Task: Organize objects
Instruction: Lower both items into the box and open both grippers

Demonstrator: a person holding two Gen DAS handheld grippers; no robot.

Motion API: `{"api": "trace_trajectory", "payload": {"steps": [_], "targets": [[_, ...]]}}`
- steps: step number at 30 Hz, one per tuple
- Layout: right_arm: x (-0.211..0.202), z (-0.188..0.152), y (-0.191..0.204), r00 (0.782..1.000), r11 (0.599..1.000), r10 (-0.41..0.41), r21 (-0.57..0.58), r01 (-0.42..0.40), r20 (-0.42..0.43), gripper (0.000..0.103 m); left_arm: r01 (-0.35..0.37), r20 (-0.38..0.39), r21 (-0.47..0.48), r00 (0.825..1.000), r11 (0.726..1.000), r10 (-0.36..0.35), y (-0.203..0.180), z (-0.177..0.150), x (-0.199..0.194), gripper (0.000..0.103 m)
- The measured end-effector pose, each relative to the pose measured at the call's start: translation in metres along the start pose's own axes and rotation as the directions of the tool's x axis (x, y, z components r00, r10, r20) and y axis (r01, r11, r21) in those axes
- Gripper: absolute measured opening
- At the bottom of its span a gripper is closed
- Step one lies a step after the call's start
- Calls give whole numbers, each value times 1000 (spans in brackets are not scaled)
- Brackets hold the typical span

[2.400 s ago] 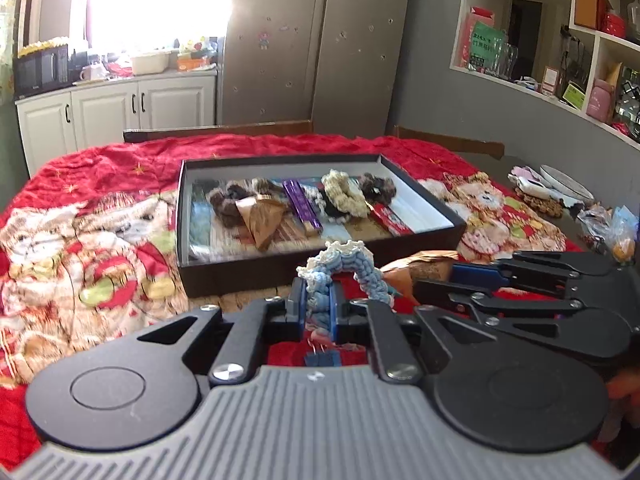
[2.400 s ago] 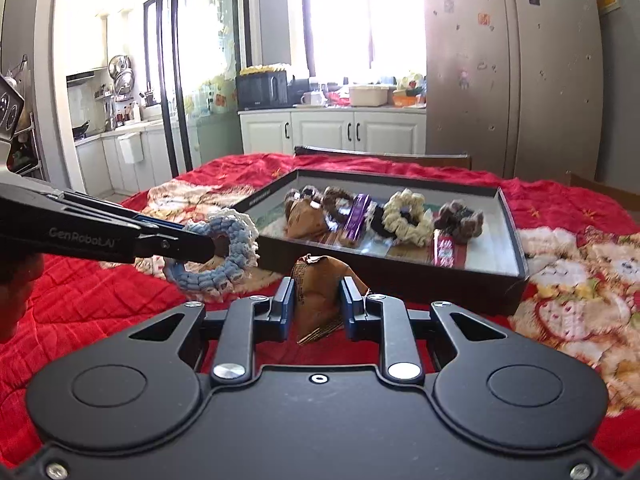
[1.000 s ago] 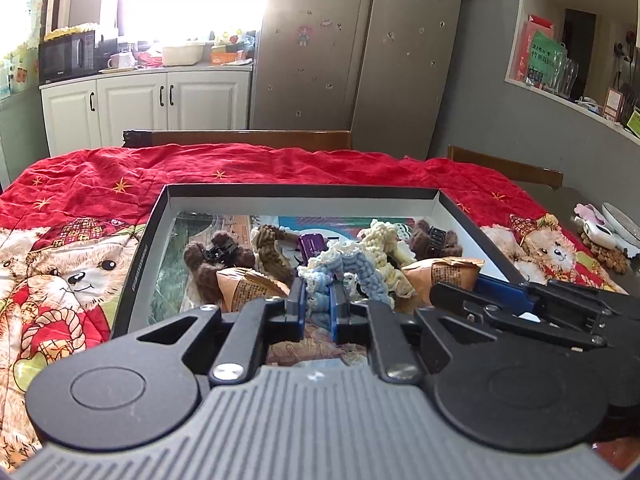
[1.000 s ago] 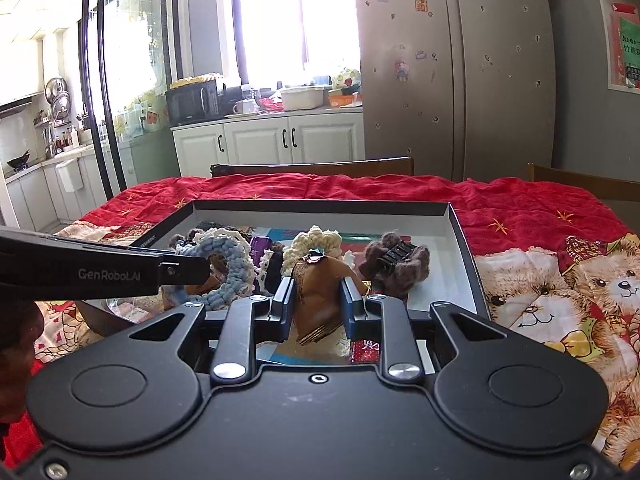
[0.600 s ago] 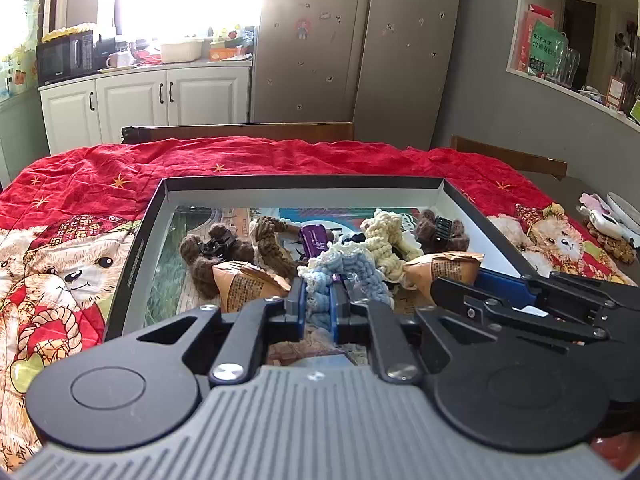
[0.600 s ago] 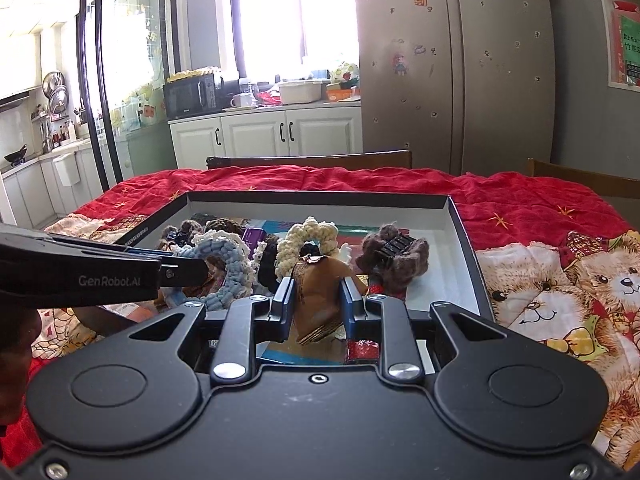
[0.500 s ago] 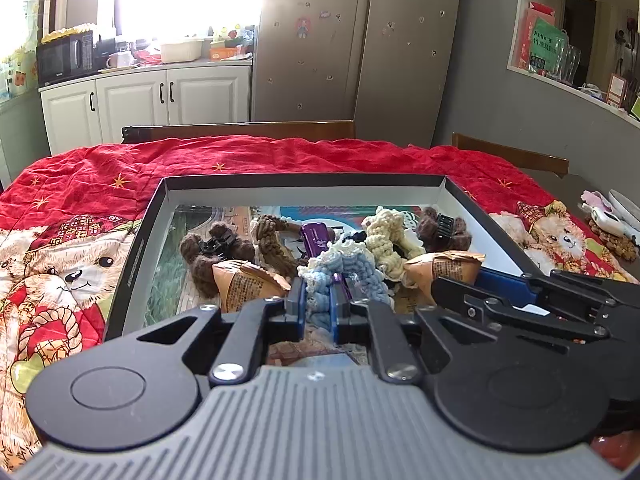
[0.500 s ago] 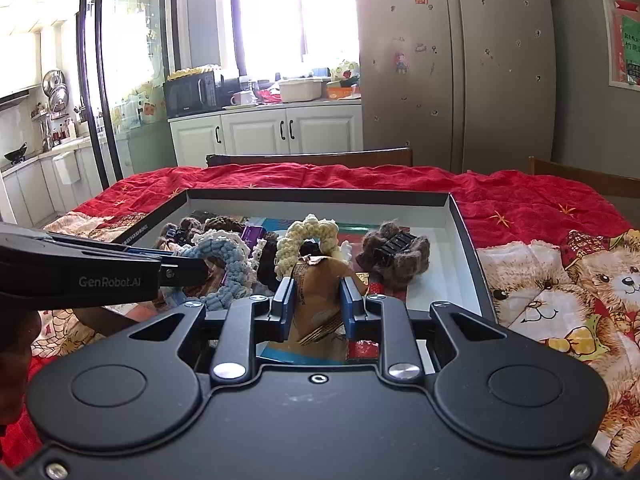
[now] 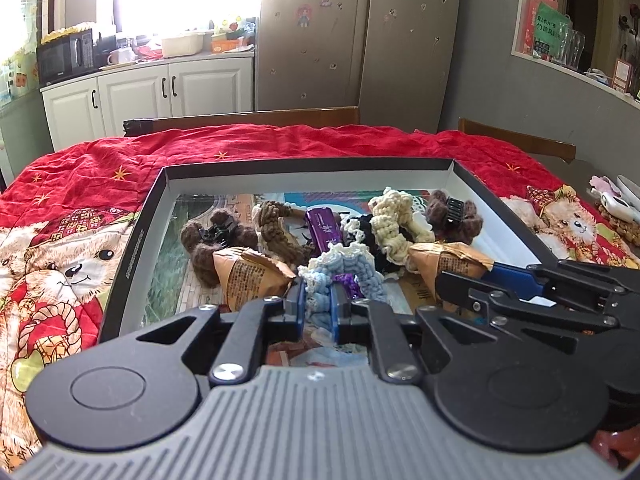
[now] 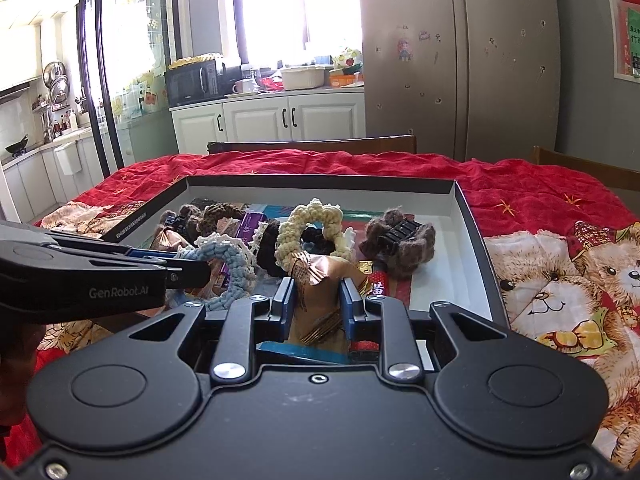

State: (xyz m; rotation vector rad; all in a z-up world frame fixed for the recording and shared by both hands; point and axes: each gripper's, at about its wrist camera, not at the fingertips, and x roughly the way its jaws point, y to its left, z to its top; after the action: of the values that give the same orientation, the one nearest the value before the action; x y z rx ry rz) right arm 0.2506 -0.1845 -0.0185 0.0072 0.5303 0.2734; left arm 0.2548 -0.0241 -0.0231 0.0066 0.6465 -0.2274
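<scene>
Sunlight is pouring through the kitchen window behind a table that is wearing a red bear-print cloth point(image 9: 100, 176), and a shallow black box point(image 9: 304, 164) is sitting on that cloth.

Starting at the left gripper point(image 9: 318, 304), its fingers are pinching narrowly on a blue-and-white crocheted scrunchie point(image 9: 340, 268), which is arching up over the near part of the box. From the right wrist view the same scrunchie point(image 10: 232, 264) is showing at the tip of the left gripper point(image 10: 192, 272), at about 9 o'clock from the right gripper point(image 10: 316, 300). The right gripper's fingers are closing on a brown paper packet point(image 10: 324, 280), holding it above the box floor near the front edge; in the left wrist view that packet point(image 9: 444, 260) is appearing at 3 o'clock from the scrunchie.

Moving outward, a second brown packet point(image 9: 248, 272) is lying at 9 o'clock of the left fingers. Beyond, a cream scrunchie point(image 10: 310, 232) is resting at 12 o'clock of the right gripper, a brown furry clip point(image 10: 400, 244) is sitting at 2 o'clock, and a purple bar point(image 9: 324, 228) is lying at 12 o'clock of the left gripper. A dark brown scrunchie point(image 9: 276, 228) and another furry clip point(image 9: 212, 236) are sitting toward 10 o'clock.
</scene>
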Motion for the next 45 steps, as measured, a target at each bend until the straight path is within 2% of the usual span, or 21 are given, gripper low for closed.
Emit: {"api": "trace_trajectory", "payload": {"steps": [7, 11, 16, 19, 21, 26, 36, 45], "targets": [[3, 1, 1, 1000, 1000, 5, -5, -5, -22, 23, -6, -12, 7, 1000, 1000, 6, 0, -1, 3, 17], [4, 0, 1, 999, 1000, 6, -8, -6, -32, 24, -7, -19, 11, 1000, 1000, 7, -1, -2, 4, 37], [3, 0, 2, 1000, 1000, 5, -6, -6, -30, 25, -3, -13, 14, 1000, 1000, 4, -2, -2, 3, 39], [3, 0, 2, 1000, 1000, 5, -3, -5, -26, 31, -1, -9, 13, 1000, 1000, 1, -2, -1, 1, 41], [2, 0, 2, 1000, 1000, 4, 0, -4, -20, 38, 0, -6, 11, 1000, 1000, 0, -2, -1, 0, 44], [-4, 1, 2, 1000, 1000, -2, -2, 2, 5, 40, 10, 10, 13, 1000, 1000, -10, -5, 0, -6, 54], [-27, 6, 7, 998, 1000, -11, -16, 11, 55, 40, 3, 66, 11, 998, 1000, -4, -8, 4, -30, 59], [-63, 15, 8, 994, 1000, 2, 8, -3, 106, 47, 4, 112, -5, 994, 1000, -3, -6, 9, -60, 65]]}}
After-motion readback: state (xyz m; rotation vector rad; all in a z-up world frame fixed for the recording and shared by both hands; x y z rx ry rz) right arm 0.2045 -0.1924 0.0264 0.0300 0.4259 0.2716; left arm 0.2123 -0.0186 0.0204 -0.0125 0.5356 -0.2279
